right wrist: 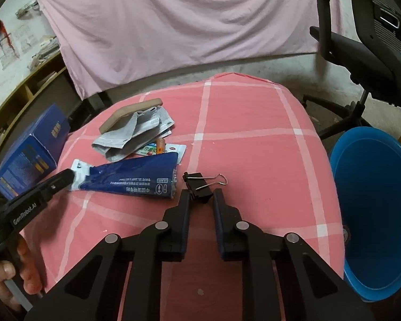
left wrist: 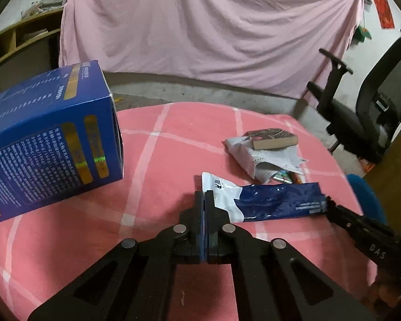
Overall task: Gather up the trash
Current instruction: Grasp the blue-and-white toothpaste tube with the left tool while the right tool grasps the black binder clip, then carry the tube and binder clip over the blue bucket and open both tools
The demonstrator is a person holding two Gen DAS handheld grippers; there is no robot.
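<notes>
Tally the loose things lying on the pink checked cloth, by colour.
Blue: 2, the box and the empty pouch
Black: 1, the binder clip
White-grey: 1, the crumpled paper
Tan: 1, the book
Total: 5

Ahead of the right gripper (right wrist: 200, 196), whose fingers clamp a black binder clip (right wrist: 199, 187), the pink checked cloth (right wrist: 254, 139) lies bare to its far edge. To its right the open blue bin (right wrist: 374, 200) stands beside the table. To its left lie the blue wrapper (right wrist: 136, 179), crumpled newspaper (right wrist: 131, 136) and blue box (right wrist: 32, 155). The left gripper (left wrist: 204, 195) pinches that wrapper's white end.
</notes>
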